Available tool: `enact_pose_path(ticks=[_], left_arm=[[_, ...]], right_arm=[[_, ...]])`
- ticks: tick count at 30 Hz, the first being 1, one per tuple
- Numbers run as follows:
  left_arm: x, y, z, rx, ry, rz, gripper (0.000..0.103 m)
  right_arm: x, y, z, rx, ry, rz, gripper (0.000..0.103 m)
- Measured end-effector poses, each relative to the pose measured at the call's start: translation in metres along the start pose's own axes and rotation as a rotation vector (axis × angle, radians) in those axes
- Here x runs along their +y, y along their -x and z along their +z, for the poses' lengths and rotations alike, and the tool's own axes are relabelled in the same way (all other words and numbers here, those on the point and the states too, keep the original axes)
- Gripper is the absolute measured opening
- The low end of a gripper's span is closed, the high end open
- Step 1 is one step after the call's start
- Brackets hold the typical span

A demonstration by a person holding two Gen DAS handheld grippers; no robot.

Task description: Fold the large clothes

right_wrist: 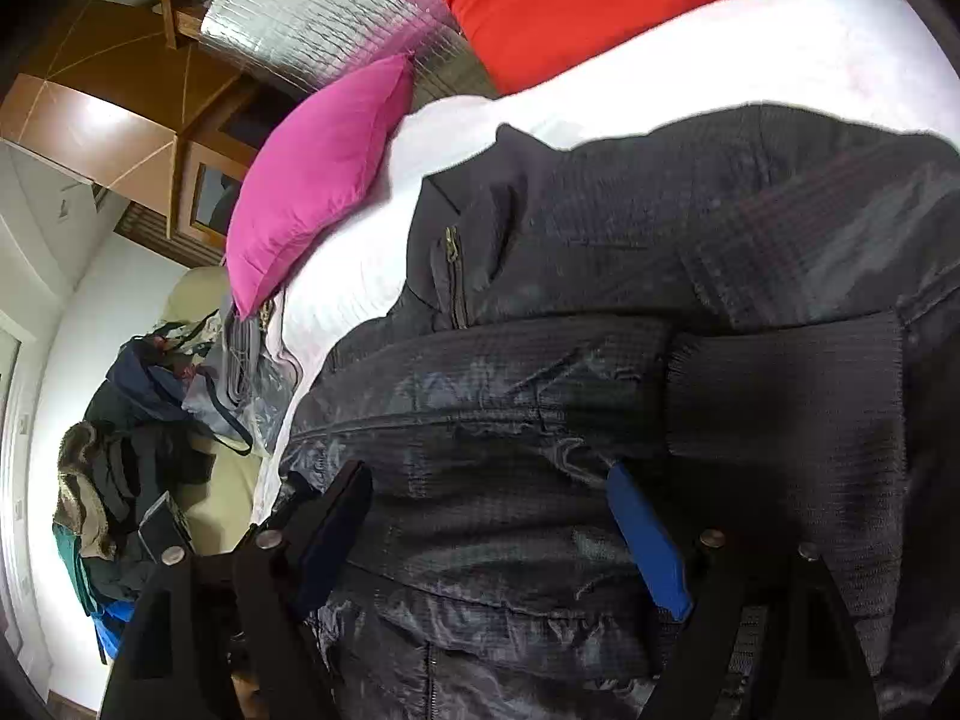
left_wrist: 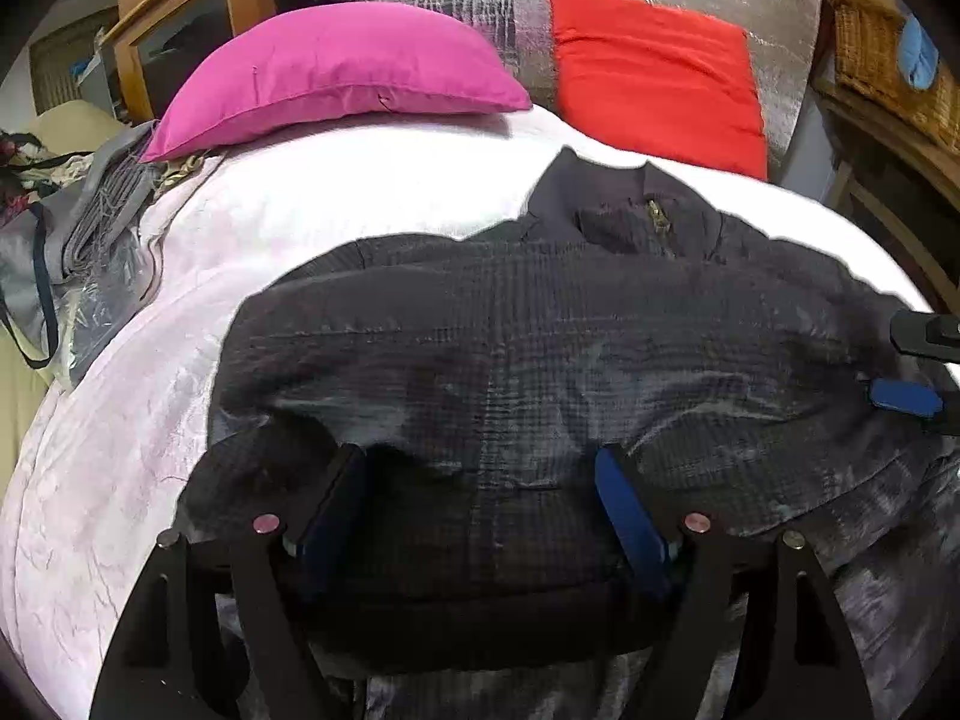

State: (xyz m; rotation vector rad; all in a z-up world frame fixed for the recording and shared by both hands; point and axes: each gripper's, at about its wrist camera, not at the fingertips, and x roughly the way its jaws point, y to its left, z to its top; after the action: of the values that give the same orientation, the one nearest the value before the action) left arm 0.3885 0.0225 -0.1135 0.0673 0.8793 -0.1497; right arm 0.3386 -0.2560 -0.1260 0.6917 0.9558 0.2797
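Left wrist: jacket [left_wrist: 540, 330] beneath hand-held gripper [left_wrist: 480, 480].

The left tool [left_wrist: 480, 468] is built of flat black arms that fork near the camera. Each side carries two round silver pivot bolts. Its fingers [left_wrist: 630, 516] wear blue pads, bright on the right, dark in shadow on the left. The right tool [right_wrist: 489, 492] has the same make: black linked arms, silver bolts at the joints, and long blue pads [right_wrist: 648, 540] on the inner faces.
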Motion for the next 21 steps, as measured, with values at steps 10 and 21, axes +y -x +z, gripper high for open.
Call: enact_pose_path(ticks=[10, 21], left_arm=[[0.008, -0.002, -0.005, -0.01, 0.005, 0.015, 0.084], [0.018, -0.001, -0.011, -0.01, 0.044, 0.003, 0.086]], right_arm=[[-0.027, 0.018, -0.002, -0.033, -0.025, 0.009, 0.084], [-0.066, 0.045, 0.0, -0.106, -0.092, 0.034, 0.084]])
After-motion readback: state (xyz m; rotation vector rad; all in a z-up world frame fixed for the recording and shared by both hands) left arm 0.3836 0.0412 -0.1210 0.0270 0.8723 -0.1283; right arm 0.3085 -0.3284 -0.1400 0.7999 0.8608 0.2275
